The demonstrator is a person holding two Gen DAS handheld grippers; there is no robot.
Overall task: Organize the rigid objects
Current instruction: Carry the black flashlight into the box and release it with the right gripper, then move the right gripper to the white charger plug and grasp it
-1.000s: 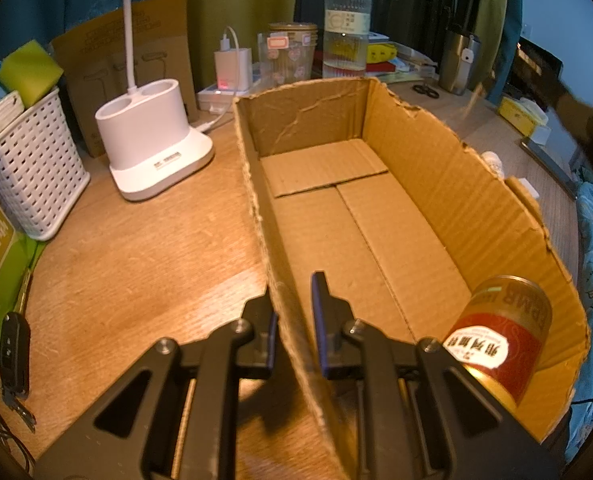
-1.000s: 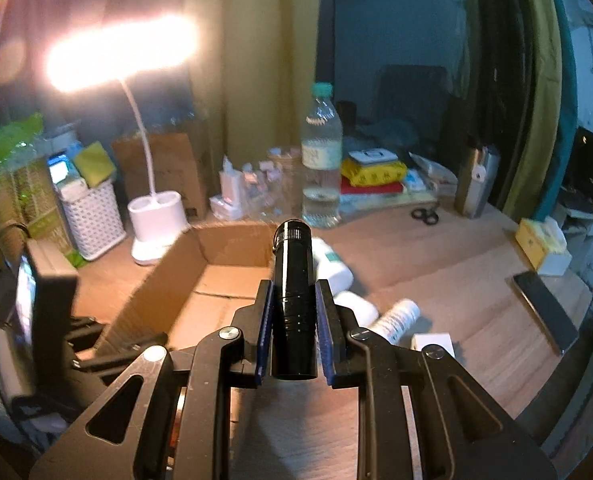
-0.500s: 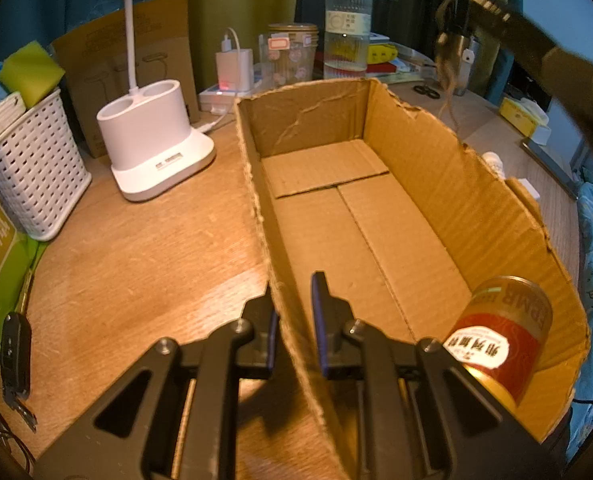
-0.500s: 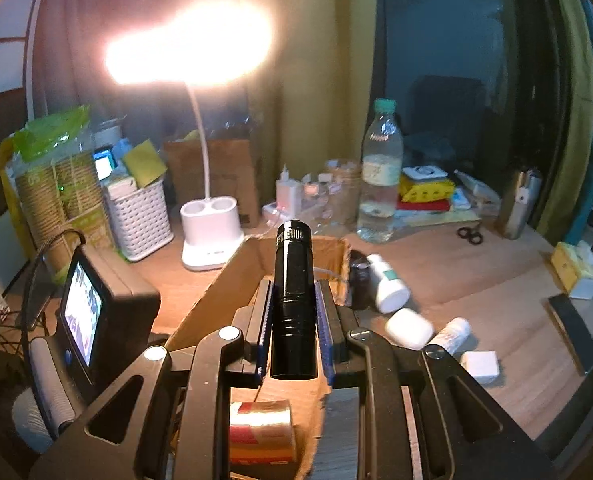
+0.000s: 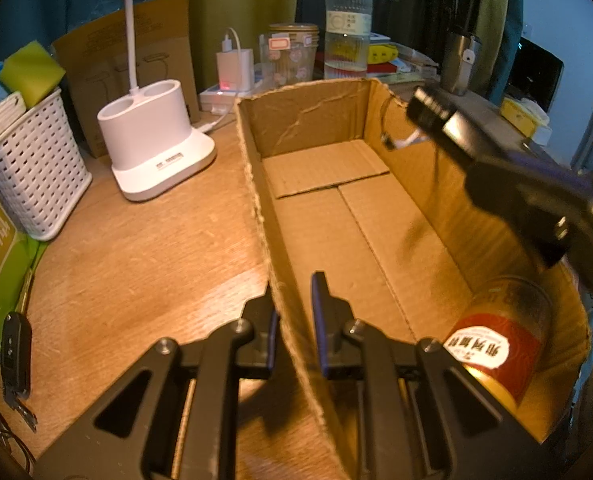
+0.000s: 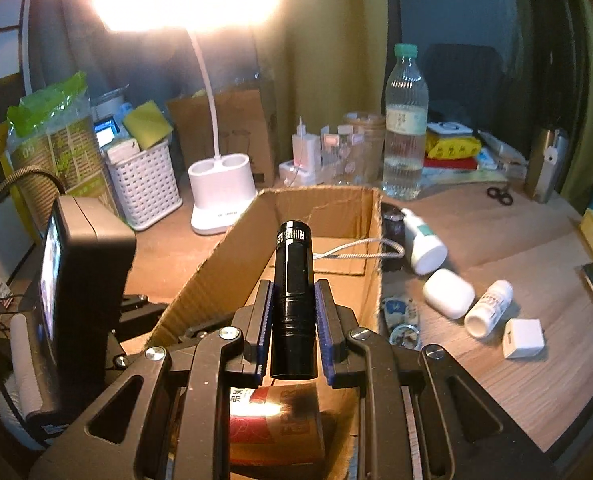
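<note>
An open cardboard box (image 5: 316,168) lies on the wooden desk. A red and gold can (image 5: 500,340) lies in its near right corner and also shows in the right wrist view (image 6: 276,424). My left gripper (image 5: 294,312) is shut on the box's left wall. My right gripper (image 6: 294,312) is shut on a black flashlight (image 6: 294,280) with a white cord (image 6: 356,250), held above the box over the can. The flashlight (image 5: 448,124) also shows in the left wrist view over the box's right wall.
A white lamp base (image 5: 152,148), white basket (image 5: 32,168) and key fob (image 5: 14,352) sit left of the box. A water bottle (image 6: 404,120) stands behind it. Right of it lie small white bottles (image 6: 488,308), a white case (image 6: 448,294) and a white cube (image 6: 524,338).
My right gripper has carried the flashlight lower and further over the box, above the can. My left gripper has kept its hold on the box wall.
</note>
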